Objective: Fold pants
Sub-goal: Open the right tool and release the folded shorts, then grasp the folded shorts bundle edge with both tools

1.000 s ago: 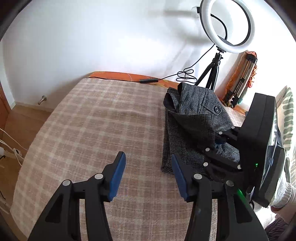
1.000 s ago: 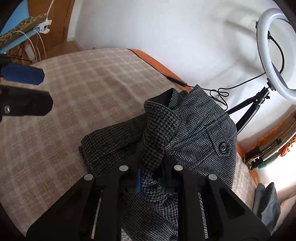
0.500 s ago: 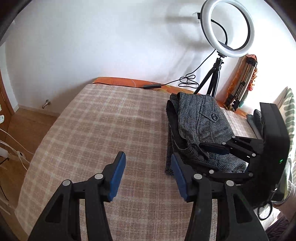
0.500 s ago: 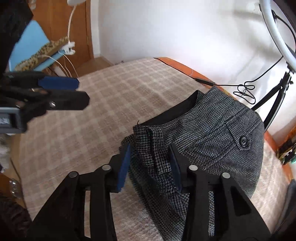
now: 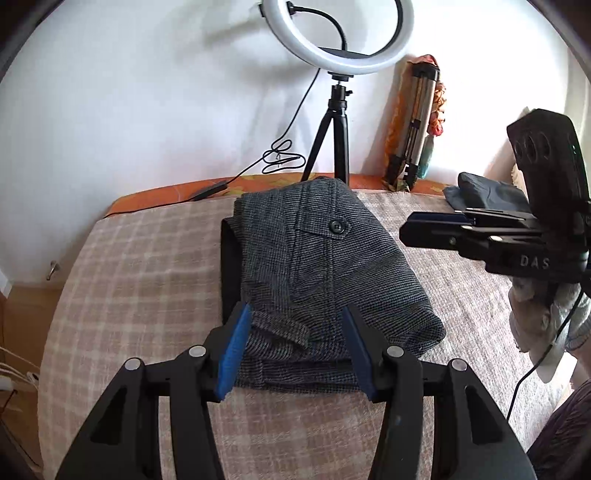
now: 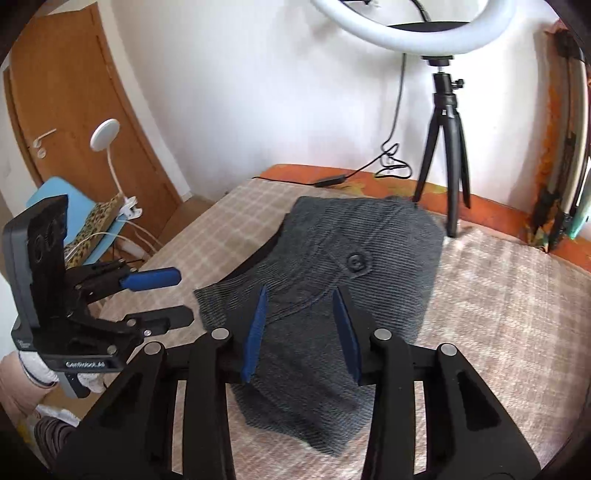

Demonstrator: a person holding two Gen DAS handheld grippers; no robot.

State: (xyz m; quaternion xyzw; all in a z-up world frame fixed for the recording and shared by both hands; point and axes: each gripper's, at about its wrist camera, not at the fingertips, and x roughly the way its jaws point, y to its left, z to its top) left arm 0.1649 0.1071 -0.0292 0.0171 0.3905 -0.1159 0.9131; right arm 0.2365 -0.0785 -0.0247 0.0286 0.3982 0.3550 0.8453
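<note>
1. The pants (image 5: 325, 273) lie on the bed (image 5: 140, 280) as a compact grey houndstooth bundle, back pocket and its button (image 5: 335, 226) facing up, a dark lining edge peeking out along the left side.

2. Left gripper (image 5: 295, 347) – jaws spread wide, nothing between the blue pads, hovering over the near end of the bundle where a loose waistband strap sticks out. From this angle I cannot tell whether the pads touch the cloth.

3. Right gripper (image 6: 301, 332) – also open and empty, its jaws framing the middle of the folded cloth from the other side. In the left view it hangs in the air off to the right, clear of the fabric.

4. Why the stand-off? My read is that the folding itself looks finished: layers are stacked, edges roughly lined up, and neither tool is holding anything, so both sit back where the person can inspect the result.

5. The bundle rests toward the far end of the bed, close to the ring light (image 5: 338, 33) on its tripod (image 5: 334, 144), leaving the checked blanket bare in front.

6. What may remain, as a judgement: tucking in that stray strap or pressing the top layer flat. The cloth looks thick and springy, so a fold could creep open.
</note>
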